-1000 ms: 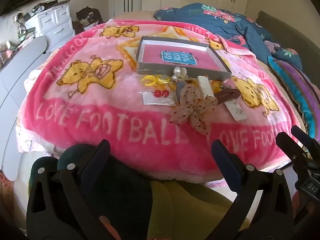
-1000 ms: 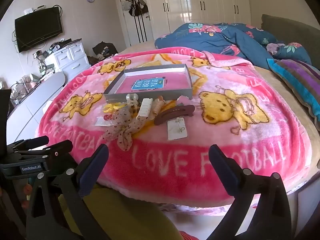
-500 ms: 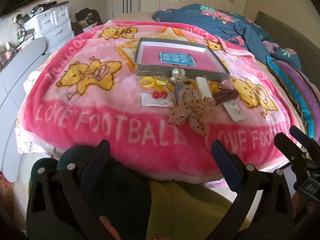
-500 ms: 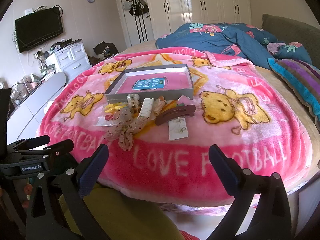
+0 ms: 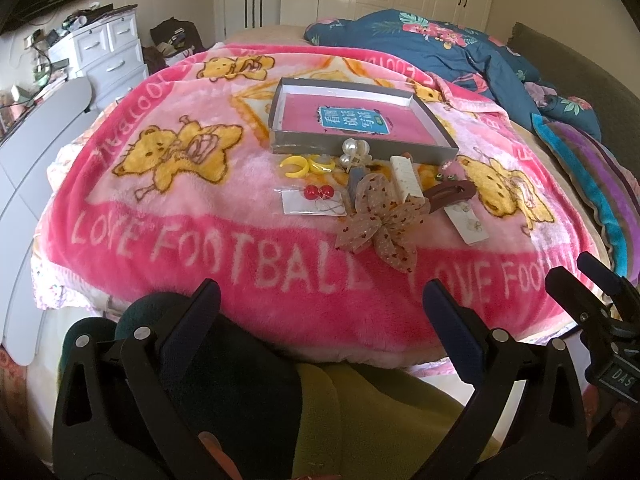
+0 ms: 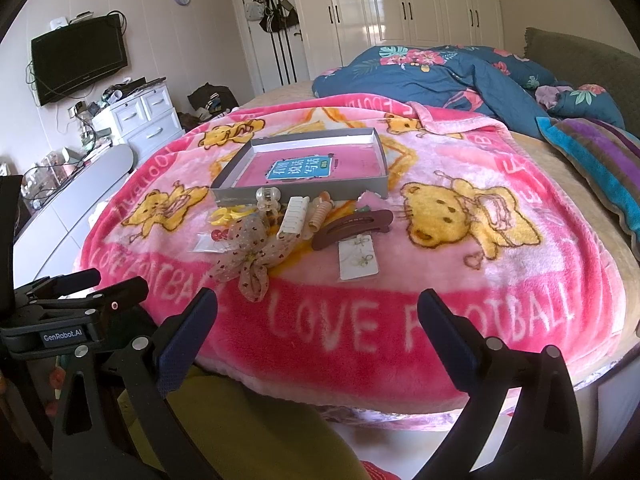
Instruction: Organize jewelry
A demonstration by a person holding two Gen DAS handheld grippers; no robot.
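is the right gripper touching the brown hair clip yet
Apart. In the right wrist view the right gripper hangs open at the near edge of the pink blanket, with a broad band of blanket between its fingertips and the brown hair clip.

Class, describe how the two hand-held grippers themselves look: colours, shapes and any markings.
Both are black frames with silver rivets and dark blue padded fingers. The left hand-held gripper reads "GenRobot.AI" on a white label in the right wrist view; the right hand-held gripper shows "DAS" in the left wrist view.

I see a pink blanket (image 5: pixel 192 216) with yellow bears, a grey tray (image 5: pixel 360 145) lined pink, and a beige bow (image 5: pixel 380 220) dotted red.
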